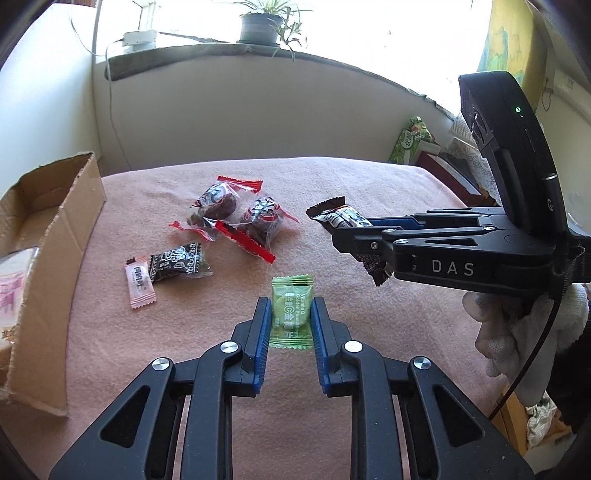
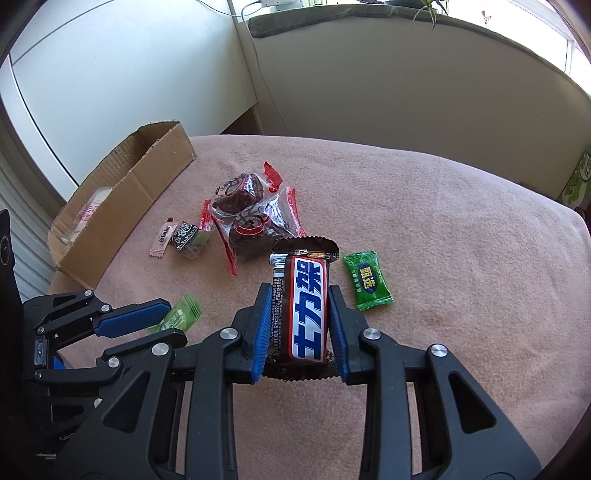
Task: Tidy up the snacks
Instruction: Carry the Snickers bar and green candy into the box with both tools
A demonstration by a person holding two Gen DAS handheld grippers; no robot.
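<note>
My left gripper (image 1: 291, 314) is closed on a light green plum-slice candy (image 1: 291, 306) on the pink cloth; the candy also shows in the right wrist view (image 2: 181, 314). My right gripper (image 2: 299, 306) is shut on a brown chocolate bar (image 2: 304, 302) and holds it above the cloth; the bar also shows in the left wrist view (image 1: 341, 216). Two clear red-edged packets of dark snacks (image 1: 236, 214), a small black candy (image 1: 179, 262), a pink sachet (image 1: 139, 288) and a dark green candy (image 2: 367, 280) lie on the cloth.
An open cardboard box (image 1: 55, 236) holding some packets stands at the left edge of the cloth-covered table (image 2: 443, 258). A green box (image 1: 410, 140) and other items sit at the far right. A windowsill with a potted plant (image 1: 258, 26) is behind.
</note>
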